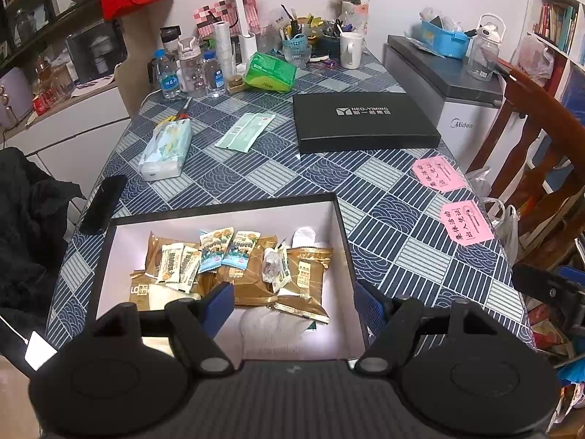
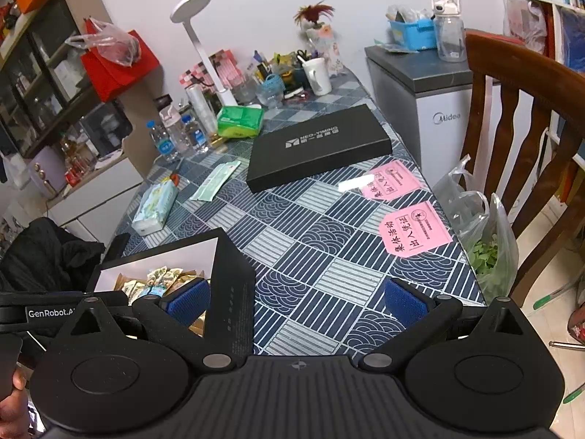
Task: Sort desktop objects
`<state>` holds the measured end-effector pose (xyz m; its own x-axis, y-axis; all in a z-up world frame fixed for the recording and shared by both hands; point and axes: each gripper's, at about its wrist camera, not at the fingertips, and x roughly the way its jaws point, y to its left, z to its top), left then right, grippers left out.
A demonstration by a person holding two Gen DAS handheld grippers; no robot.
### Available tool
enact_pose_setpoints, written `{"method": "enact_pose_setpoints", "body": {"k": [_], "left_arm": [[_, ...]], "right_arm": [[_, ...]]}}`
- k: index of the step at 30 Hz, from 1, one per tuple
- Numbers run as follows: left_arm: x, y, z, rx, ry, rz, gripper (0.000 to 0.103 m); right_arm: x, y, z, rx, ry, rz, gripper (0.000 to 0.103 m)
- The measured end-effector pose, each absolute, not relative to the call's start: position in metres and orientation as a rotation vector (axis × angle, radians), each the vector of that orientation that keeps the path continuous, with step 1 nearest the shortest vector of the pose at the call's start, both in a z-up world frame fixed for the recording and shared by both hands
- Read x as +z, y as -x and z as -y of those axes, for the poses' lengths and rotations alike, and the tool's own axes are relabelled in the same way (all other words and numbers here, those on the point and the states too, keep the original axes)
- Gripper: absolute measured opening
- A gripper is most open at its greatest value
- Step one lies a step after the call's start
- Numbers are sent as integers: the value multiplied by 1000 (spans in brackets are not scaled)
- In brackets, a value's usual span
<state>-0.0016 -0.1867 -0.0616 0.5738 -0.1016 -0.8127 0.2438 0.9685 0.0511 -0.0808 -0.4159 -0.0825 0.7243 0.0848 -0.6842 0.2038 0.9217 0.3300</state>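
An open black box (image 1: 343,241) with a white inside sits at the near edge of the table, holding several gold and pale snack packets (image 1: 234,263) and a white glove (image 1: 270,320). My left gripper (image 1: 294,305) hovers open over the box's near half, nothing between its blue pads. In the right wrist view my right gripper (image 2: 298,301) is open too. It straddles the box's right wall (image 2: 234,292), with one pad over the inside and the other over the tablecloth. The box's black lid (image 1: 365,122) lies farther back, a tissue pack (image 1: 166,148) and a green-white sachet (image 1: 245,131) to its left.
Two pink cards (image 1: 437,173) (image 1: 468,221) lie near the table's right edge, and a black phone-like slab (image 1: 102,203) at the left edge. Bottles (image 1: 190,69), a green pack (image 1: 268,73), a mug (image 1: 351,49) and a lamp crowd the back. A wooden chair (image 2: 512,128) stands at right.
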Motion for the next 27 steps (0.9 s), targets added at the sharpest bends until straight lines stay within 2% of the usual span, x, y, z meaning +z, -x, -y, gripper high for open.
{"method": "enact_pose_setpoints", "body": {"k": [27], "left_arm": [[-62, 11, 142, -321, -168, -904, 86]], "right_arm": [[-78, 120, 364, -221, -379, -725, 103]]}}
